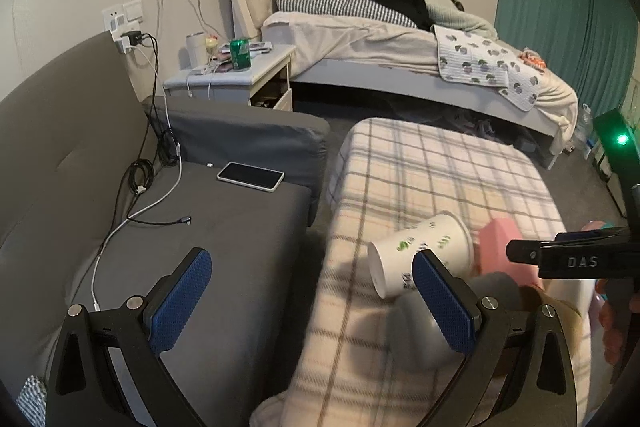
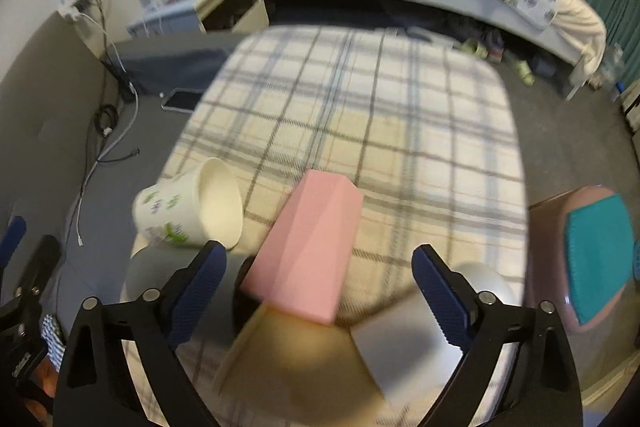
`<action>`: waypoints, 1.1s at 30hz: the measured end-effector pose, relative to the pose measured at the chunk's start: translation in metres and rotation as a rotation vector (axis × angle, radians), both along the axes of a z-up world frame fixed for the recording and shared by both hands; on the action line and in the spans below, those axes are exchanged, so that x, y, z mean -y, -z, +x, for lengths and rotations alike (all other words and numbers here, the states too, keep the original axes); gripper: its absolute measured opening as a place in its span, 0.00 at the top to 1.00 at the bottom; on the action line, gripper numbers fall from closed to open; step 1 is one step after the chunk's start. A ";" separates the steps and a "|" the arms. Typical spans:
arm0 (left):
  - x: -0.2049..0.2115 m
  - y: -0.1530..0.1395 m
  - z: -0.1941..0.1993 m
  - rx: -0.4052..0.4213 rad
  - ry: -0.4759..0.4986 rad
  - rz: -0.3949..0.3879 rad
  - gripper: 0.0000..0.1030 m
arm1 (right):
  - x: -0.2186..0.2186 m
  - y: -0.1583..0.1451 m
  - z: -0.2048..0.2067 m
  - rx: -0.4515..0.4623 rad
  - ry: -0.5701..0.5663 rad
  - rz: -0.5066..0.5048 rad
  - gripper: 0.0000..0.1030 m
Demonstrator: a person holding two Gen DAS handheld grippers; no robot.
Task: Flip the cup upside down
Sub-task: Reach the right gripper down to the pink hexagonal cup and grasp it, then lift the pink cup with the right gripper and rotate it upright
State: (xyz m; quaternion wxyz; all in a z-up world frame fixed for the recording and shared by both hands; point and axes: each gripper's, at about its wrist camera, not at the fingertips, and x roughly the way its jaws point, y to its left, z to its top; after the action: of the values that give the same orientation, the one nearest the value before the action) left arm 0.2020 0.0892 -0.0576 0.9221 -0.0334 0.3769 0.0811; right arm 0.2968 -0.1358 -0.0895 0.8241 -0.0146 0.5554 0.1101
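A white paper cup (image 1: 420, 259) with green print lies tilted on its side over a grey upturned cup (image 1: 424, 331) on the plaid-covered table (image 1: 420, 167). It also shows in the right wrist view (image 2: 188, 211), mouth facing the camera. A pink cup (image 2: 306, 255) stands upside down on a tan cup (image 2: 296, 359); it shows in the left wrist view (image 1: 504, 251). My left gripper (image 1: 312, 275) is open, its right pad in front of the white cup, nothing between the jaws. My right gripper (image 2: 320, 267) is open around the pink cup, not touching.
A grey sofa (image 1: 224, 227) with a phone (image 1: 251, 175) and cables is left of the table. A grey upturned cup (image 2: 480, 291) and a pink object with a teal pad (image 2: 592, 259) are at right. Bed (image 1: 400, 39) and nightstand (image 1: 240, 75) stand beyond.
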 end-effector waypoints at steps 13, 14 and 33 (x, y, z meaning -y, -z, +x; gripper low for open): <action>0.002 0.022 0.016 -0.059 0.013 -0.017 0.00 | -0.005 0.061 0.050 -0.250 0.020 0.085 0.33; 0.002 0.021 0.015 -0.057 0.011 -0.015 0.00 | -0.007 0.064 0.051 -0.254 0.017 0.076 0.36; 0.012 -0.084 -0.079 0.135 0.002 -0.006 0.00 | 0.010 -0.120 -0.050 0.097 -0.022 0.110 0.40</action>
State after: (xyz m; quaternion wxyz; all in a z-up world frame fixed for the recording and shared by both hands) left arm 0.1230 0.0771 0.0266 0.9454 -0.0411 0.3142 0.0767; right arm 0.2466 -0.1457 0.0306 0.8485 0.0191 0.5076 0.1484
